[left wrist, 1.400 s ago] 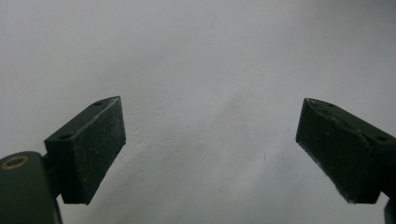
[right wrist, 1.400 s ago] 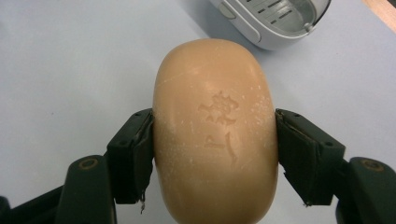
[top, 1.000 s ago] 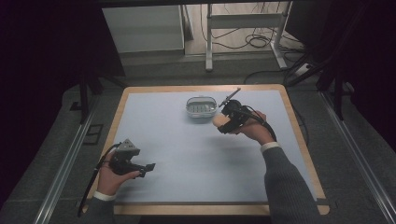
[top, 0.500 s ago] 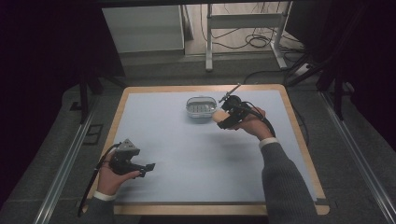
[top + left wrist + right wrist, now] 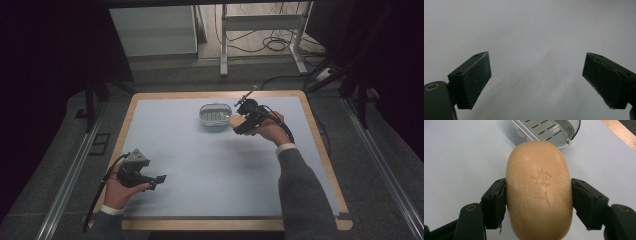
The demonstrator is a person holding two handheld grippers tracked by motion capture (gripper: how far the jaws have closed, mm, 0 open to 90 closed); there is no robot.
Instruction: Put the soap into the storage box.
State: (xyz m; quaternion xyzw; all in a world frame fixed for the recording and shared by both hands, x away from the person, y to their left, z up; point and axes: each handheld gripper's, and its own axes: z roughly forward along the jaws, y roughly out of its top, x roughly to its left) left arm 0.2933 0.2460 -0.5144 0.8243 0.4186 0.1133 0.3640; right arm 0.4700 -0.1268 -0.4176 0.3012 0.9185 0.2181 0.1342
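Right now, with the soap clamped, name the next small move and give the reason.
Probably carry the soap forward over the slotted dish and lower it in. The right gripper holds it beside the dish's near rim, and the tray is empty.

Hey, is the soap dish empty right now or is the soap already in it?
Empty: the soap dish shows a bare slotted tray, and the soap is clamped in the right gripper.

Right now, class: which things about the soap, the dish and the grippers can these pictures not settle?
- Soap underside: hidden by its own bulk, right gripper view.
- Dish far end: cut off by the top edge, right gripper view.
- Stamped mark on the soap: too shallow to read.
- Left gripper jaws: too small in the high view.
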